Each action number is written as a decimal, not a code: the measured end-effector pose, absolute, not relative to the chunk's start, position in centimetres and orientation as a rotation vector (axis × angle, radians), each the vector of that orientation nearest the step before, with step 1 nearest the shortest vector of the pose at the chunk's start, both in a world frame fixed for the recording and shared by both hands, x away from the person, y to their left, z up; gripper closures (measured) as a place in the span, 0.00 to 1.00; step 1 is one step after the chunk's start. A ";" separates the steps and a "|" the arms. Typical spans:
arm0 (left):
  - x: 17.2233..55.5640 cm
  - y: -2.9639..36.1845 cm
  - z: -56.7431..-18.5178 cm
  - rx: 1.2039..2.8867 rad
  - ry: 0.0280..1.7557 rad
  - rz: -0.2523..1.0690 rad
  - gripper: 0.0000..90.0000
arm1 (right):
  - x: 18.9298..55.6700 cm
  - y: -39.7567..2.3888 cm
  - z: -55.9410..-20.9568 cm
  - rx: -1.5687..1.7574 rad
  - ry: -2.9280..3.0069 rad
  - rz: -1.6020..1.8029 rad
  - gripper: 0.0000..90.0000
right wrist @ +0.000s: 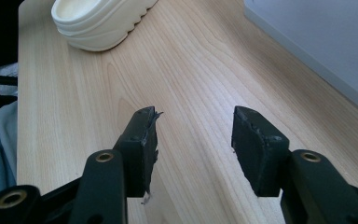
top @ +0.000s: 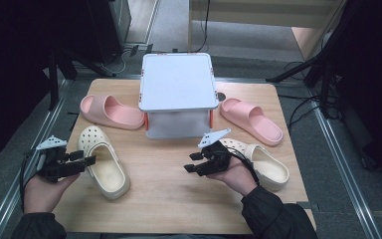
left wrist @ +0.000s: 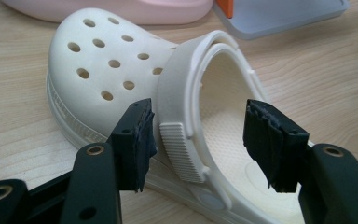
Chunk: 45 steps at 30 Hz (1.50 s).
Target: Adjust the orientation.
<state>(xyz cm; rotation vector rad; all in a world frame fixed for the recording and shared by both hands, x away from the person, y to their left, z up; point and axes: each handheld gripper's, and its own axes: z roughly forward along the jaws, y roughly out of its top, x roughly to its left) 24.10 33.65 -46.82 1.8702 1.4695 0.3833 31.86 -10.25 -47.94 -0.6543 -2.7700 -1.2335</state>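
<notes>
Wooden table (top: pixel 169 194) | white box (top: pixel 178 82) lidded, contents hidden | cream clog (top: pixel 104 162) beside

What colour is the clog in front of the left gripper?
Cream, with round holes over the toe. The clog shows best in the left gripper view.

Count on wooden table (top: pixel 179 199): footwear, 4 pieces in all, in 2 kinds. Cream perforated clogs, 2: left clog (top: pixel 103 162), seen close in the left gripper view (left wrist: pixel 121 84), and right clog (top: pixel 261 163). Pink slide sandals, 2: left slide (top: pixel 112 112) and right slide (top: pixel 251 119), one on each side of the box. White lidded storage box (top: pixel 178 82), 1, with orange latches, 2 visible. Handheld two-jaw grippers, 2: left gripper (top: pixel 87 160) and right gripper (top: pixel 193 163), one per hand, each carrying 1 grey three-cornered plate
</notes>
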 end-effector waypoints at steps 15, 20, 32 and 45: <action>25.4 33.8 -48.4 1.846 1.488 0.469 0.54 | 32.0 -10.5 -47.6 -0.708 -2.785 -1.290 0.58; 25.5 34.0 -48.4 1.838 1.503 0.448 0.58 | 31.9 -10.4 -47.6 -0.714 -2.789 -1.282 0.58; 25.4 33.9 -47.2 1.885 1.526 0.463 0.82 | 32.0 -10.5 -47.6 -0.723 -2.783 -1.284 0.58; 24.6 35.1 -44.2 1.793 1.439 0.357 0.87 | 31.9 -10.6 -47.5 -0.731 -2.778 -1.298 0.59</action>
